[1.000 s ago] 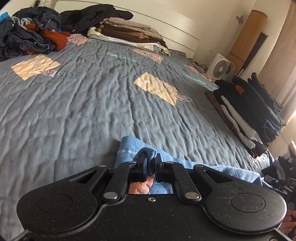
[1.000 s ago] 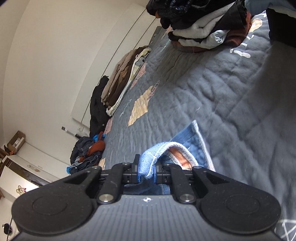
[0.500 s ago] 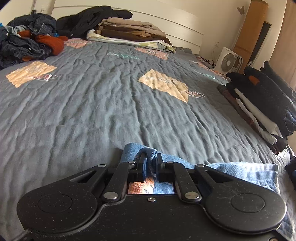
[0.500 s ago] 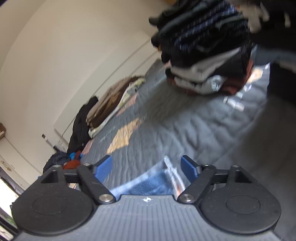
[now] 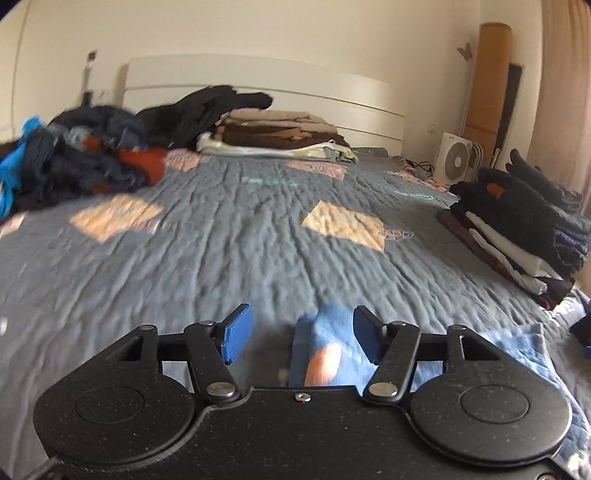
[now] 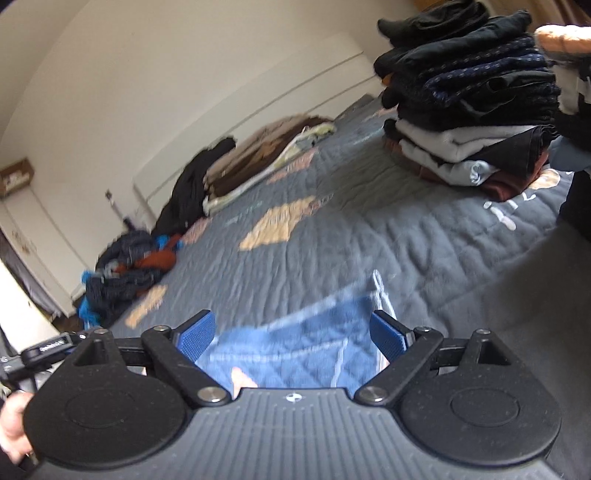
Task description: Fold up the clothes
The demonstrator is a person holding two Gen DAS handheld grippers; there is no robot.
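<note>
Both tongs gape wide, holding nothing: left gripper (image 5: pixel 299 338), right gripper (image 6: pixel 291 338). The blue garment (image 6: pixel 295 350) lies low-centre; folded stacks (image 5: pixel 517 229) right, an unfolded heap (image 5: pixel 74 158) upper left remains.

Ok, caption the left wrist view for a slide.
Left gripper open above a blue garment on the bed, folded stacks beyond.

A grey quilted bed (image 5: pixel 229 251) meets a white headboard (image 5: pixel 303 88) and cream wall (image 5: pixel 258 29); a white fan (image 5: pixel 458 160) stands beside it.

Left gripper (image 5: pixel 302 339) and right gripper (image 6: pixel 293 336) — both apparently gaping, empty.
</note>
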